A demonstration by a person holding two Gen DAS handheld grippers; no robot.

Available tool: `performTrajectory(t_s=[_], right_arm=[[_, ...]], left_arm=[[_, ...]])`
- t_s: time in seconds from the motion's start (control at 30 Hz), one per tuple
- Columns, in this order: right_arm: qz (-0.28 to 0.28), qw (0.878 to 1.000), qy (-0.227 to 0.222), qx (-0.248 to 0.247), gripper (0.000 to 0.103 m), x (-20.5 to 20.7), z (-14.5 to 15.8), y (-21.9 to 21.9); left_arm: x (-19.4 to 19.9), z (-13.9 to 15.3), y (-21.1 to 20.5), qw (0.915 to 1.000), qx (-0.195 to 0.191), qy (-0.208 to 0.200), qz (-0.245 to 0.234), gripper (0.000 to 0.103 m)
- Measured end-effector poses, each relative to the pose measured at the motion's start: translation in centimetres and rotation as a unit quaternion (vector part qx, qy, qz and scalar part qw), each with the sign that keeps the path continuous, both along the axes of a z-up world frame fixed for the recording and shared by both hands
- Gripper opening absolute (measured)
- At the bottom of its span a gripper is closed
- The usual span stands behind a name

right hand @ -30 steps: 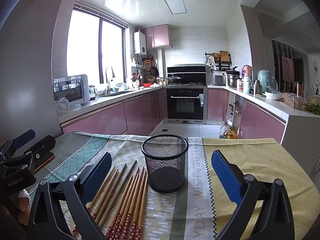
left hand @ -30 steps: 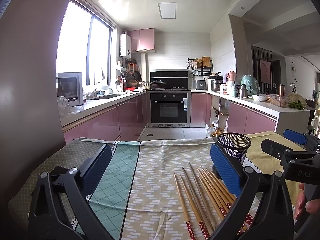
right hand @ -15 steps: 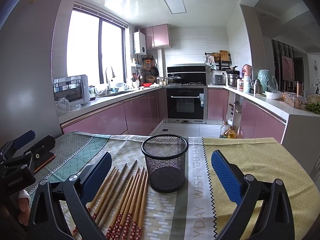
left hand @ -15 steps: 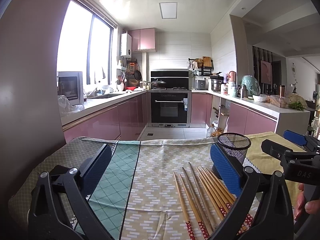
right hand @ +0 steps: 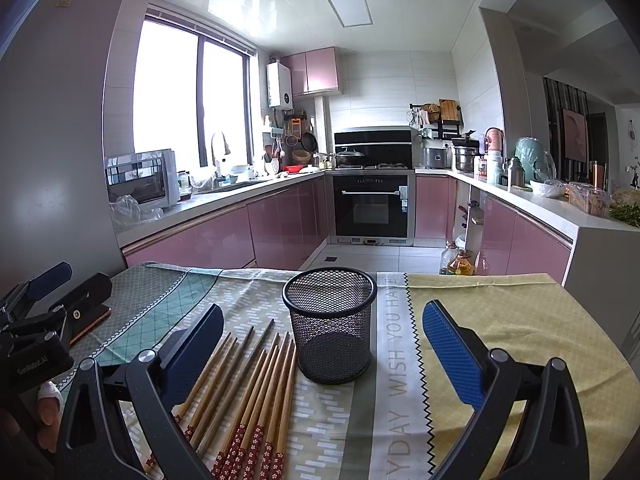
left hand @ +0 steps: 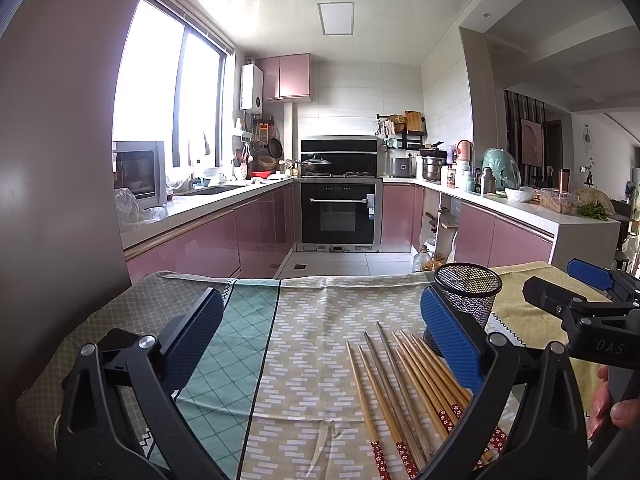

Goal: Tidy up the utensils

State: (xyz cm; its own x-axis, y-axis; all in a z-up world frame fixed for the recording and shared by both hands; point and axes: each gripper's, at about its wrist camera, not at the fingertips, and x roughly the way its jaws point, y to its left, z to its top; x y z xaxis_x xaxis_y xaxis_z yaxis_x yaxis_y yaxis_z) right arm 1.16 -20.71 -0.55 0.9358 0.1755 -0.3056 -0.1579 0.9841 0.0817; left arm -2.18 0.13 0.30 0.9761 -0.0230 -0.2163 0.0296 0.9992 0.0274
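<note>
Here both hand-held grippers, left (left hand: 320,340) and right (right hand: 320,344), gape empty; chopsticks (right hand: 248,392) lie beside the mesh cup (right hand: 330,326).

Left gripper (left hand: 320,344) black plastic with silver screws, textured blue fingers (left hand: 448,344), right gripper (right hand: 320,348) the same matte black frame, blue pads (right hand: 450,354), white lettering on the bodies, bare fingertips at the edges

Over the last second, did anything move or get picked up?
Nothing visibly changed. Both grippers, left and right, hang open over the cloth with nothing between the fingers. The chopsticks lie in their row beside the mesh cup, which stands upright and empty.
</note>
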Motion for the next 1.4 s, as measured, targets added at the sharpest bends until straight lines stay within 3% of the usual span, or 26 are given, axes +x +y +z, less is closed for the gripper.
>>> performTrajectory(t_s=[1.07, 1.23, 1.4], right_arm=[[0.010, 1.000, 0.014, 0.005, 0.097, 0.6, -0.2, -0.3], [0.023, 0.999, 0.035, 0.002, 0.097, 1.2, -0.6, -0.3], [0.042, 0.995, 0.090, -0.008, 0.097, 2.6, -2.1, -0.3]], left_arm=[[0.9, -0.4, 0.0, 0.9998, 0.003, 0.018, -0.001, 0.097], [1.3, -0.7, 0.0, 0.9995, 0.007, 0.031, -0.005, 0.097], [3.1, -1.9, 0.8, 0.9961, 0.005, 0.085, -0.021, 0.096]])
